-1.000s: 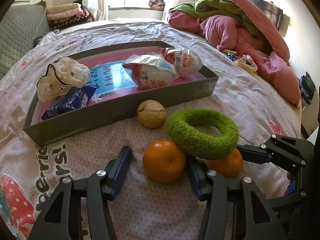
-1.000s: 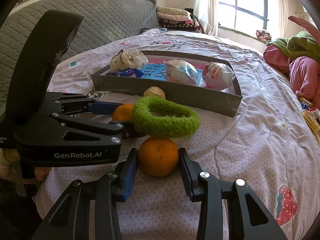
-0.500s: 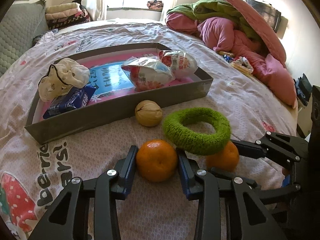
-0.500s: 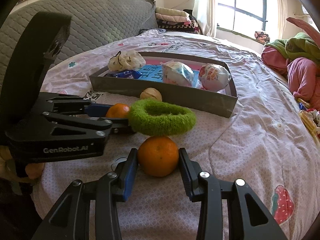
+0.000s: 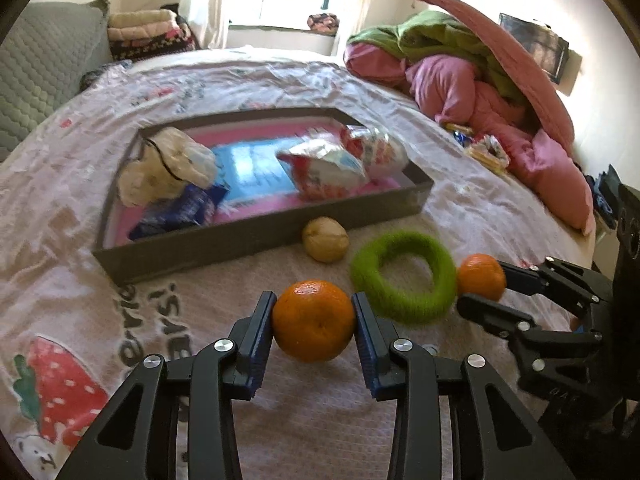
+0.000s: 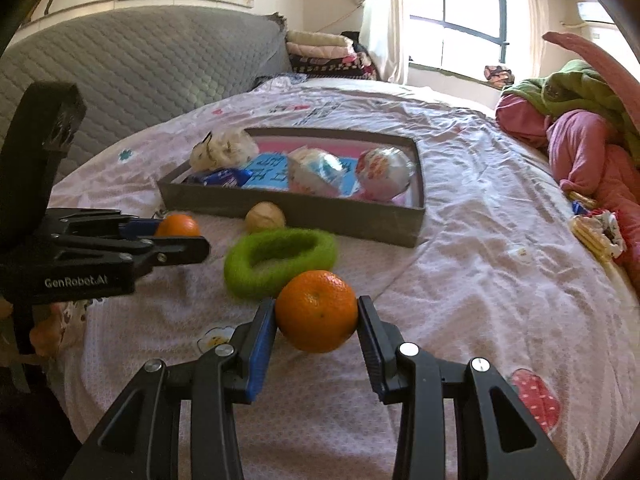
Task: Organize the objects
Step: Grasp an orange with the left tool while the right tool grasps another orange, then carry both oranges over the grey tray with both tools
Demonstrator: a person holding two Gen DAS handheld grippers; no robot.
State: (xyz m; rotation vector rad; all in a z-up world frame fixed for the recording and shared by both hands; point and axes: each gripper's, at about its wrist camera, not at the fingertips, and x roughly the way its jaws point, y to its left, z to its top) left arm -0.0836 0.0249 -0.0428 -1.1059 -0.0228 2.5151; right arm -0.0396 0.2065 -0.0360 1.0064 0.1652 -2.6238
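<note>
Two handheld grippers work over a bed covered by a pink printed bedspread (image 5: 460, 208). The left gripper (image 5: 314, 320) is clenched on an orange (image 5: 314, 320), which sits squarely between its two pads and is touched by both. The right gripper (image 6: 316, 312) likewise grasps a second orange (image 6: 316, 312), pinched between its pads at the fruit's sides. In the left wrist view the right gripper shows at 3 o'clock with its orange (image 5: 480, 276) at the fingertips.

A fuzzy green ring (image 5: 404, 276) lies on the bedspread between the two oranges, at 1 o'clock of the left one. A walnut (image 5: 325, 239) rests at 12 o'clock, just beside the near wall of a grey tray (image 5: 260, 240). In the tray lie a white cloth bundle (image 5: 168, 168), a blue packet (image 5: 180, 212) and two snack bags (image 5: 332, 168).

A second ago the left pads stood apart around their orange; now they press it. Both oranges have lifted off the bedspread, and the green ring, earlier propped on the right orange, now lies flat
</note>
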